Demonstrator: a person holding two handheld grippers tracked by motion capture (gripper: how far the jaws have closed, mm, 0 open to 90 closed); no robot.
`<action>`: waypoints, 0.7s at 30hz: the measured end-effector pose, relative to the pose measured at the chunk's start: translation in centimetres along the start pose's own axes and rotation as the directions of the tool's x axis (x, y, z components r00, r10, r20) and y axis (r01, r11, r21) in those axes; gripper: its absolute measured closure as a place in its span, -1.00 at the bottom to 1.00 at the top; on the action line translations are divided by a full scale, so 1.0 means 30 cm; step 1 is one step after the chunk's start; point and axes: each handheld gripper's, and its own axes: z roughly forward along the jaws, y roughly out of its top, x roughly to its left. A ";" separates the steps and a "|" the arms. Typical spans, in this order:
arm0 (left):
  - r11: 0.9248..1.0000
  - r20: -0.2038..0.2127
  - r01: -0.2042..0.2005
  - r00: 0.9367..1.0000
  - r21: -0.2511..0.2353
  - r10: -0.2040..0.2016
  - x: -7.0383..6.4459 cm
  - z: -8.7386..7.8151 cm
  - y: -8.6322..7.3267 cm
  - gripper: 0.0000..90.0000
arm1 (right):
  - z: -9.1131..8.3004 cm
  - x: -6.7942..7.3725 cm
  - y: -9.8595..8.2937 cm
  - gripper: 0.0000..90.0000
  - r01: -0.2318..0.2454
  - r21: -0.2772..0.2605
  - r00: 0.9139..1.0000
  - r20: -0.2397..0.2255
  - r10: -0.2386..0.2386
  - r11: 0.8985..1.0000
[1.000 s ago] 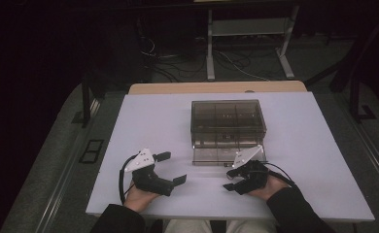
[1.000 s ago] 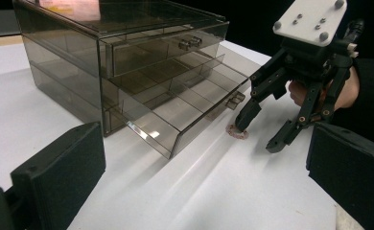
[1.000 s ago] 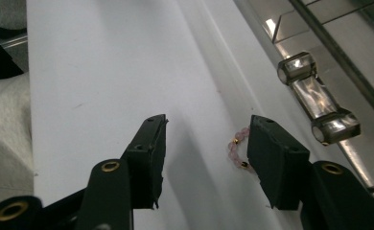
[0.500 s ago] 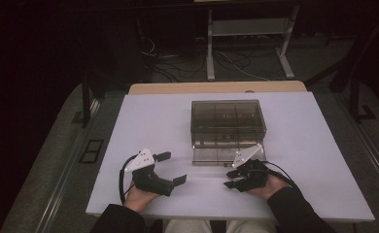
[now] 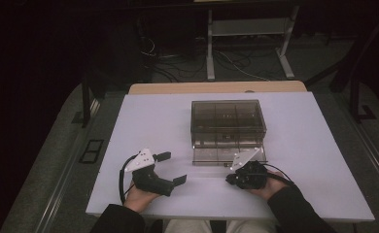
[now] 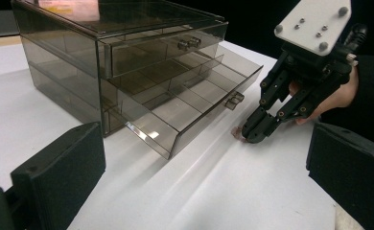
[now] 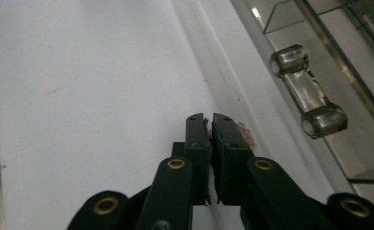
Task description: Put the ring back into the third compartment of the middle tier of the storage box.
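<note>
A: What is being handled, and where is it?

B: A tiny pink item (image 7: 246, 132) lies on the white table (image 5: 153, 121), low and right of centre in the right gripper view. It sits just in front of the pulled-out bottom drawer (image 6: 194, 103) of a smoky clear drawer box (image 5: 228, 122), near the drawer's handle (image 7: 307, 91).

A: And the tongs?

B: The right gripper (image 7: 208, 120) has its jaws nearly together, tips down at the table, just beside the pink item. I cannot tell whether they have pinched it or closed next to it. In the left gripper view it appears right of centre (image 6: 252, 134), tips at the same spot. The left gripper (image 5: 170, 167) is wide open and holds nothing, at the lower left of the high view.

A: How should the pickup go?

B: Likely best to keep the tips flat on the table, centre the item between them, close gently, then lift straight up, clear of the drawer's front.
</note>
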 end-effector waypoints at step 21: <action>1.000 -0.003 0.004 1.000 -0.005 -0.004 0.001 -0.002 0.001 -1.00 | -0.054 -0.001 0.000 0.90 -0.091 -0.064 0.994 -0.059 0.087 0.994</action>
